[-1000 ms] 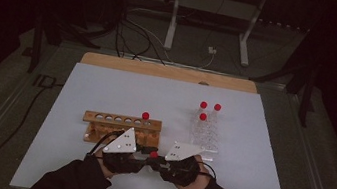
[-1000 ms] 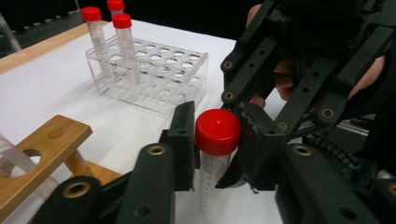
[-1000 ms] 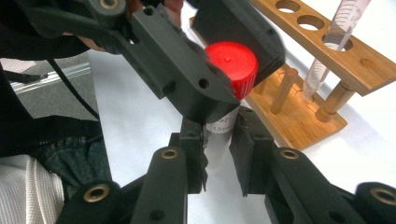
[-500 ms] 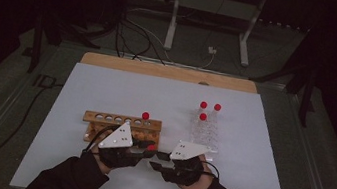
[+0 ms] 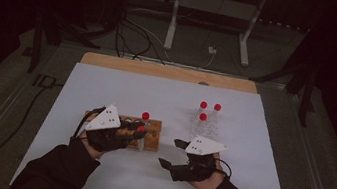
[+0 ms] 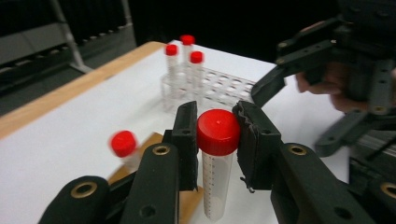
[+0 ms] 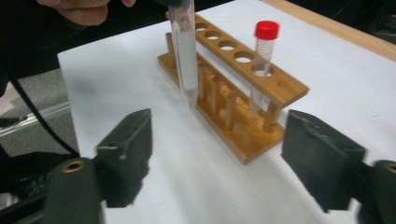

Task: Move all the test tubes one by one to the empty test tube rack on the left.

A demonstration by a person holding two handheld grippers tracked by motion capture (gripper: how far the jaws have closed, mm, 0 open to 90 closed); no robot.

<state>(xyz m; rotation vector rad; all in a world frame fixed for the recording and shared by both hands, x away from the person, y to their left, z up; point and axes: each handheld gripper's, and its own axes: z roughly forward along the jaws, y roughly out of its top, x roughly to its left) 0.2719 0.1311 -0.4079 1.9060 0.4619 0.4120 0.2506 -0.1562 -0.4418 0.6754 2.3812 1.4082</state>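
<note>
Landmark: wooden test-tube rack (image 5: 143, 133), six holes in its top bar, set left of centre on the white table sheet (image 5: 243, 186).

Left of frame: left gripper (image 6: 215, 135), jaws clenched on the red screw cap of a conical centrifuge tube (image 6: 216, 179), hung upright at the near side of the rack, tapered tip clear of the sheet and level with the rack's pegs in the right gripper view (image 7: 184, 51). Judged light and rigid: clear plastic, graduated wall, apparently empty. Smooth wall likely slippery; ribbed cap or the wall just beneath it judged the surest hold. Long body below a high grip, so liable to swing or tilt while being lined up over a hole.

In the rack: a second red-capped tube (image 7: 262, 60), seated in an end hole, upright.

Right of the rack: right gripper (image 5: 180, 154), jaws released and spread wide, grasping nothing, hovering low over bare sheet (image 7: 212, 154).

Beyond and right of the rack: clear plastic tube rack (image 6: 219, 86), three red-capped tubes (image 5: 207, 109) standing at one end, remaining cells vacant.

Surface: matt white sheet, flat, over a wooden board (image 5: 170, 72) exposed along the far edge. Room: dim, dark surround, grey floor, cables (image 5: 135, 34) and a metal stand (image 5: 214, 10) behind the table.
</note>
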